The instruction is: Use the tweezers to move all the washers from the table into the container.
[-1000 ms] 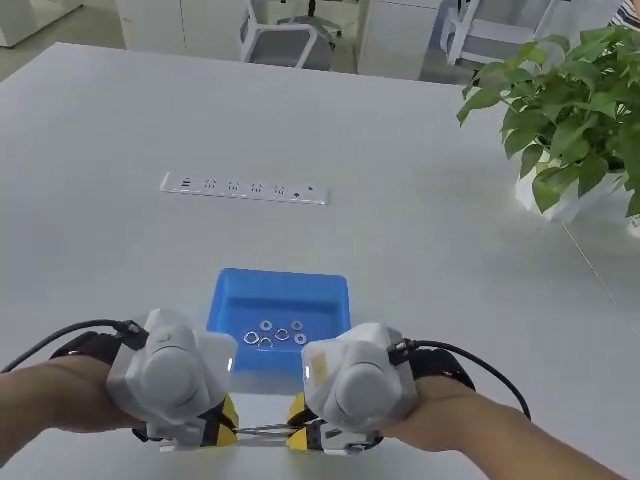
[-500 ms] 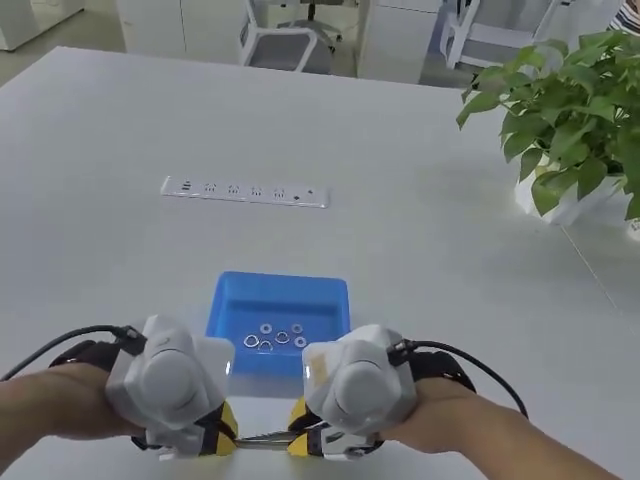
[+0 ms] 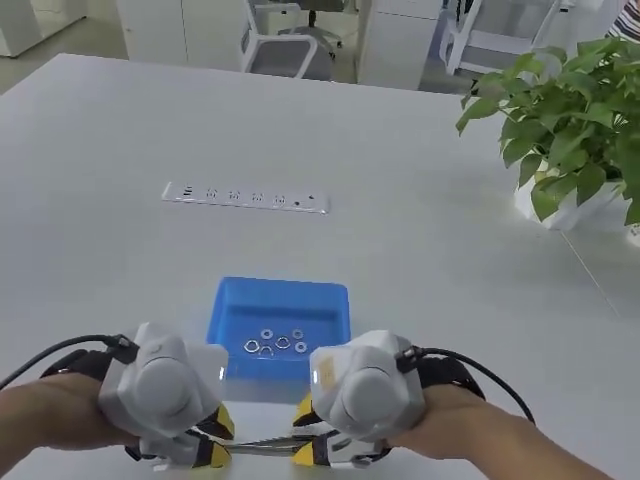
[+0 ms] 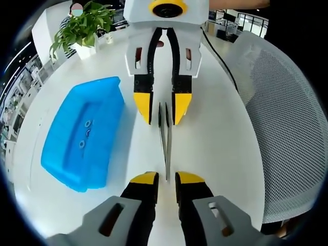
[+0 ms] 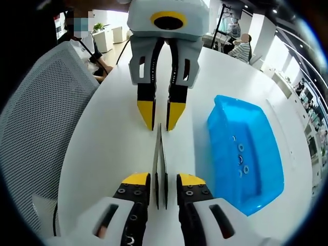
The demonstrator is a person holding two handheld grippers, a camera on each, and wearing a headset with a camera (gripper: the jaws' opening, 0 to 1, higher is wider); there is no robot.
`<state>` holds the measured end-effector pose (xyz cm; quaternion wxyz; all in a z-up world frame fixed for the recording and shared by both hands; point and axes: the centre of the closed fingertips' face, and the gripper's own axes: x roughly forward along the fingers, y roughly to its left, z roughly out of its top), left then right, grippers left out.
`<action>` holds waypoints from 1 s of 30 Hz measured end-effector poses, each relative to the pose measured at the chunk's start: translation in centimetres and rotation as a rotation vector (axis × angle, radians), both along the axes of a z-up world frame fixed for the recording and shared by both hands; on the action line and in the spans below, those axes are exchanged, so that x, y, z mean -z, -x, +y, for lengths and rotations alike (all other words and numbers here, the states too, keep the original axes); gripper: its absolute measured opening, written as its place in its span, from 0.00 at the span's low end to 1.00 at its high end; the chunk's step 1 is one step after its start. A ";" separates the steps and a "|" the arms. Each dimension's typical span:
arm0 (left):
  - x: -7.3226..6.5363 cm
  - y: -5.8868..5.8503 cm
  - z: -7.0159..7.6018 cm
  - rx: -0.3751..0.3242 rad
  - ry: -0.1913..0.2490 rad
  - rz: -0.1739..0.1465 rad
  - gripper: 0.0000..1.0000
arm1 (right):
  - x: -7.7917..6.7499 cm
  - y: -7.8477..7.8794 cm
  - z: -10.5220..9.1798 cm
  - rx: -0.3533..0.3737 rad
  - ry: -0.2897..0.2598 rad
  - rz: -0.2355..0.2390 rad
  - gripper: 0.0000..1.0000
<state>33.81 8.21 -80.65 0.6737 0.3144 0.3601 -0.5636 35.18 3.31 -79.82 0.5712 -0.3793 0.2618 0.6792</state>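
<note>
Container: a blue tray [image 3: 281,287] sits on the white table [image 3: 430,250], just ahead of both grippers.
Contents: a cluster of washers [image 3: 275,343] lies on its floor.
Tweezers [image 4: 165,136]: flat on the table, near its front edge.
Left gripper [image 4: 167,179]: jaws apart, flanking the tweezers' closed tip.
Right gripper [image 5: 164,180]: jaws apart, flanking the spread end.
Open room: bare tabletop runs from the tray to the power strip [image 3: 245,195]; a plant [image 3: 570,120] stands at far right.

The tweezers [image 4: 165,138] are bare, bright polished metal; the washers [image 3: 282,343] shine like metal too. The container [image 3: 280,290] is smooth, glossy blue plastic. The table [image 3: 420,240] is white, smooth, faintly sheened. My left hand-held gripper [image 4: 166,178] and right hand-held gripper [image 5: 163,179] wear pale matt plastic shells.
</note>
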 end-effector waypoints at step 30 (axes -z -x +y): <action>-9.9 -1.7 1.8 -0.460 0.411 -0.101 0.73 | -7.7 -4.1 -8.0 0.584 -0.312 -0.003 0.69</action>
